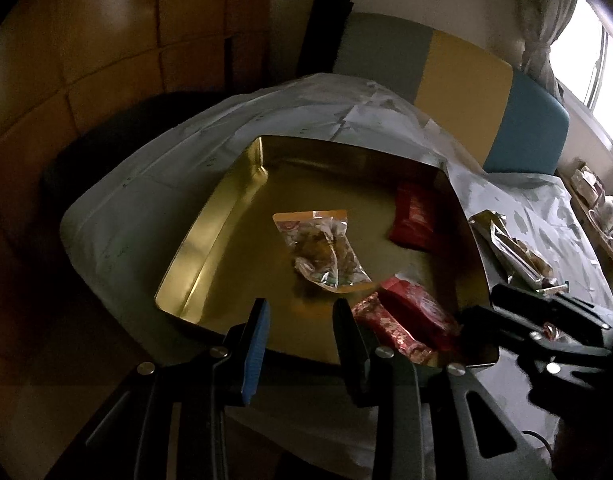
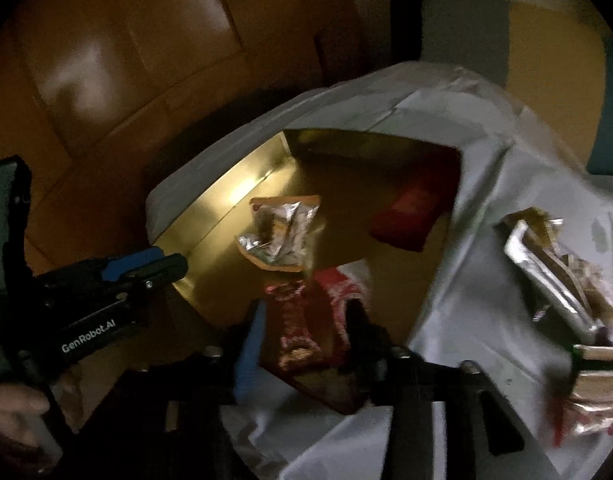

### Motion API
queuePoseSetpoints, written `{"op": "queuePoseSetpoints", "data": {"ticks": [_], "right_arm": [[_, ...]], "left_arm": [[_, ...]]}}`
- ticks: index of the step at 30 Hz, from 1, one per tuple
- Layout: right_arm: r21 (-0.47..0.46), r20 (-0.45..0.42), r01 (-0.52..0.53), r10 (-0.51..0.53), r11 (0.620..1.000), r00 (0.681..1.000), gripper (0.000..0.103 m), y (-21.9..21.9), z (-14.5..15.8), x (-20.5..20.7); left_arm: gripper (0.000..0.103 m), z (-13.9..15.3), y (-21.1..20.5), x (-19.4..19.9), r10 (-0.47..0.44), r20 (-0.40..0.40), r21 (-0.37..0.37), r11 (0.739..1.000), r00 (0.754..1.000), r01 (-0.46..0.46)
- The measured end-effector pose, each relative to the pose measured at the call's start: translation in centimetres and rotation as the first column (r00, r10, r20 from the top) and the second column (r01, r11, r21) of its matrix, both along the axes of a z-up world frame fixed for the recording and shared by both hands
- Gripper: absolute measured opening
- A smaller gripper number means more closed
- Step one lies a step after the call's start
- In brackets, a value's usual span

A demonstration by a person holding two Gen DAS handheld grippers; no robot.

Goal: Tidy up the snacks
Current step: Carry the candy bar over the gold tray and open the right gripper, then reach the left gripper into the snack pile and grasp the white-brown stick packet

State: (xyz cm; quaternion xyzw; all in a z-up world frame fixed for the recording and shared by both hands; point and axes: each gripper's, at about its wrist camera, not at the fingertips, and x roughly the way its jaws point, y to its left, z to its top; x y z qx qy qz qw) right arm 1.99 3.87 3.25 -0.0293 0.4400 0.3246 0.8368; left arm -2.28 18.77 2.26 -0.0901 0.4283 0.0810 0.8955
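Note:
A gold tin tray [image 1: 210,232] sits on a cloth-covered table [image 1: 154,184]; it also shows in the right wrist view [image 2: 234,200]. In it lie a clear snack packet [image 1: 322,252] [image 2: 278,228], a red packet at the far right [image 1: 414,216] [image 2: 406,216], and two red packets at the near right [image 1: 410,320] [image 2: 302,320]. My left gripper [image 1: 302,312] is open and empty over the tray's near edge. My right gripper [image 2: 306,320] is open over the near red packets, its jaws on either side of them; whether it touches them is unclear.
Several more snack packets [image 1: 510,252] [image 2: 558,280] lie on the cloth right of the tray. A chair with grey, yellow and blue panels [image 1: 462,72] stands behind the table. A wood floor [image 1: 66,80] lies to the left. A window [image 1: 598,60] is at the far right.

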Motion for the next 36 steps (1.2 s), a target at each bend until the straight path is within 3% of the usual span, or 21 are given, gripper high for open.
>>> {"op": "queuePoseSetpoints", "data": {"ticks": [14,25,31,36], "right_arm": [[-0.028,0.052,0.113,-0.112,0.993,0.992,0.053,-5.1,1.0,-0.2],[-0.119,0.102,0.220,-0.208,0.968,0.973,0.060,-11.6,1.2,0.1],[-0.210,0.172,0.326,-0.293,0.922,0.940,0.060,-17.6,2.0,1.3],[-0.250,0.183,0.461,-0.426,0.852,0.886,0.067,-24.5,1.2,2.6]], "left_arm": [[0.033,-0.2,-2.1,0.2,-0.057,-0.017,0.013,0.998,0.998,0.058],[0.033,-0.2,-3.7,0.5,-0.103,-0.026,0.026,0.994,0.994,0.104],[0.033,0.4,-5.4,1.0,-0.164,-0.015,0.031,0.986,0.986,0.165],[0.033,1.0,-7.4,1.7,-0.223,-0.017,0.023,0.974,0.975,0.223]]}}
